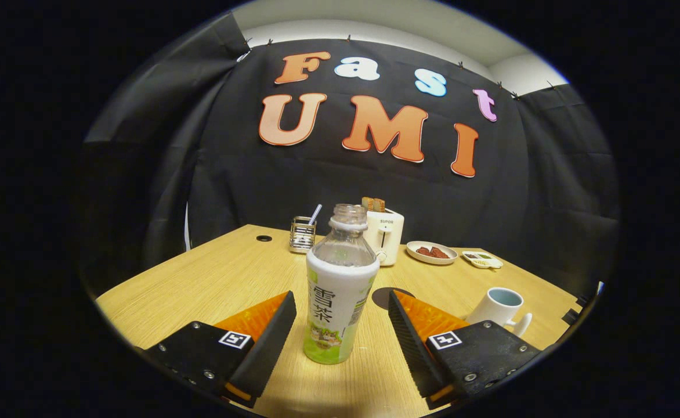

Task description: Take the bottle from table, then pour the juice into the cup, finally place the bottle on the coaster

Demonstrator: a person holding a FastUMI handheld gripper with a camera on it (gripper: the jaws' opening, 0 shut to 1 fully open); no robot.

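- So the bottle (340, 290) is standing upright on the table (201, 278), cap off, sitting right between your gripper (340, 322) fingers, a bit closer to the left one by the looks of it.
- Fingers are spread wide, and neither pad is touching the bottle, there's bare table showing on both sides. So nothing's grabbed yet.
- Progress-wise I'd say you're at the very start: bottle not lifted, no pour, no placing. All three steps are still ahead of you.
- What's in the bottle: the upper clear part looks empty, and the label sleeve hides the rest, so I honestly can't tell how much juice is in there. Might be low, so expect to tip it a fair way.
- The coaster (385, 297), that dark round thing, lies flat just beyond the right finger, near the bottle. Nothing on it.
- The cup (498, 309) is off to the right of the right finger, upright, handle facing you-ish. The inside looks empty as far as I can see.
- Further back, not your problem: a wire holder (302, 234) with a utensil poking out, a toaster (385, 235) with slices in it, a small plate (431, 252) with something reddish-brown, and a little tray (481, 259) beside it.
- Since it's open at the top, I'd squeeze gently and keep it level till you're over the cup.
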